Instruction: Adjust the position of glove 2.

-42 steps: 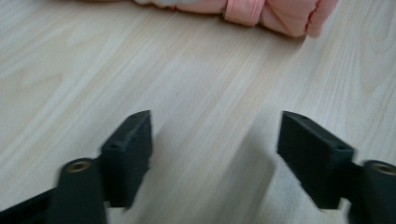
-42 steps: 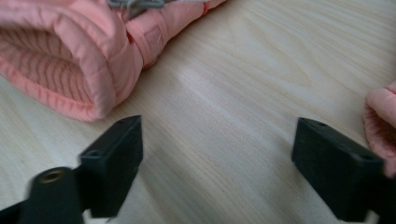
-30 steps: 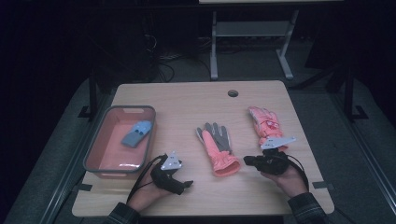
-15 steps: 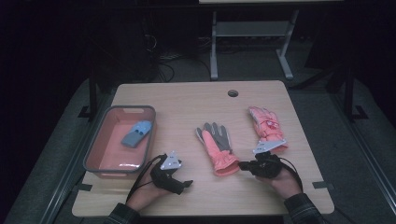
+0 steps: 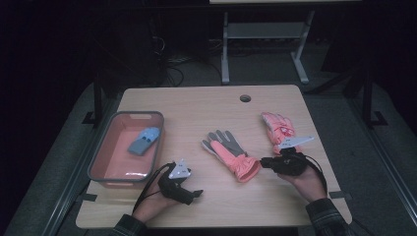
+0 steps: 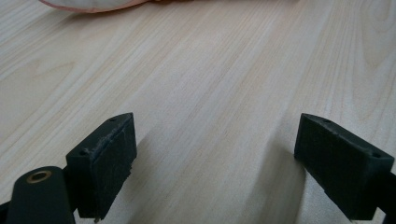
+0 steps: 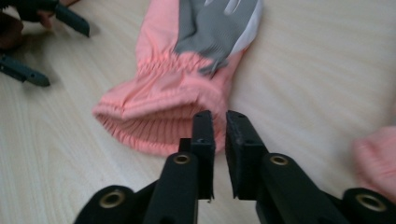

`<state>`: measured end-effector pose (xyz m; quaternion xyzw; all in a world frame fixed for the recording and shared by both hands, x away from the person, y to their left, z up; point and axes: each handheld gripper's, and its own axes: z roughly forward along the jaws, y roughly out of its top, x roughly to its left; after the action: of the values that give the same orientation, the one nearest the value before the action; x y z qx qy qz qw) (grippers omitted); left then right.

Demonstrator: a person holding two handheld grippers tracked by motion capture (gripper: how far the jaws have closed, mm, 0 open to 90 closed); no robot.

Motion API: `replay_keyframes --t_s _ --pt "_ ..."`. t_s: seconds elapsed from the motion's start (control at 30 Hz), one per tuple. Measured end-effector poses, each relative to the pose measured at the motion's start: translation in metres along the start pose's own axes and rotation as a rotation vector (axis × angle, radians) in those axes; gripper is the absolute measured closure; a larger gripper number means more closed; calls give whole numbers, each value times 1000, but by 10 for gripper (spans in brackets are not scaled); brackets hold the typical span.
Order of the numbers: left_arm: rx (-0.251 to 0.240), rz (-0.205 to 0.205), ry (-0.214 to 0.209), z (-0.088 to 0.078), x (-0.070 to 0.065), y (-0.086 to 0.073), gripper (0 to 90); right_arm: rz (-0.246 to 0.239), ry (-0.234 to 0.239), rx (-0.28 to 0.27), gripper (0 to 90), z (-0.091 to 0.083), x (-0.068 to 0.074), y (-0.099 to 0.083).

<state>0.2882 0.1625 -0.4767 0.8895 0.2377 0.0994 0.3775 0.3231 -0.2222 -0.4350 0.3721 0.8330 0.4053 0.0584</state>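
Observation:
A pink glove with a grey palm (image 5: 230, 153) lies mid-table, cuff toward me. My right gripper (image 5: 263, 161) lies just right of that cuff and points left at it. In the right gripper view the glove (image 7: 187, 70) fills the upper part. The right gripper (image 7: 220, 122) has its tips at the cuff's edge, a narrow gap between the jaws and nothing in it; the jaws have just been opening. A second pink glove (image 5: 276, 127) lies behind the right hand. My left gripper (image 5: 196, 194) rests near the front edge, and the left gripper view shows it (image 6: 212, 154) wide open over bare wood.
A pink tray (image 5: 101, 167) with a grey rim stands at the left and holds a folded blue item (image 5: 144, 140). A cable hole (image 5: 245, 98) sits near the table's far edge. Beyond the table are a dark floor and a metal stand.
My right hand has slid left, from beside the far pink glove to the cuff of the middle glove. The left hand has kept still.

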Motion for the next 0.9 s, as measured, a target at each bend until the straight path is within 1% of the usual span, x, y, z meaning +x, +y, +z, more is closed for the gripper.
replay_keyframes --t_s 0.03,0.07,0.17,0.23,0.3,0.33,0.4,0.43,0.47,0.5,0.7,0.73,0.77,0.8,0.87,0.9 --pt "0 0 0 0 0 0 122 0 0 0 797 0 0 0" --pt "0 -2 0 0 0 0 122 14 -24 -9 748 -5 -4 7" --pt "1 -2 0 0 0 0 122 45 -58 -11 679 -7 -13 15" --pt "1 -1 0 0 0 0 122 56 -82 -8 650 -7 -19 18" --pt "1 -2 -1 0 0 0 122 73 -110 -12 641 -8 -25 21" --pt "1 -3 0 0 0 0 122 91 -122 -14 632 -10 -30 23" --pt "2 -3 0 0 0 0 123 98 -142 -26 624 -12 -38 26" --pt "6 -2 0 -1 0 0 123 98 -142 -26 624 -12 -38 26" --pt "5 -3 -1 -1 0 0 122 112 -166 -30 613 -13 -43 29" --pt "5 -3 0 0 0 0 122 126 -207 -31 602 -14 -54 33" --pt "5 -6 -2 0 0 0 122 159 -297 4 579 -11 -77 37" --pt "5 -6 -2 0 0 0 122 159 -297 4 579 -11 -77 37" --pt "5 -6 -2 0 0 0 122 154 -313 12 572 -10 -81 37" --pt "5 -6 -2 0 0 0 122 171 -334 19 562 -9 -89 38" --pt "4 -6 -3 0 0 0 123 187 -335 11 553 -8 -97 38" --pt "4 -2 -3 0 0 0 122 205 -331 15 543 -7 -99 38"
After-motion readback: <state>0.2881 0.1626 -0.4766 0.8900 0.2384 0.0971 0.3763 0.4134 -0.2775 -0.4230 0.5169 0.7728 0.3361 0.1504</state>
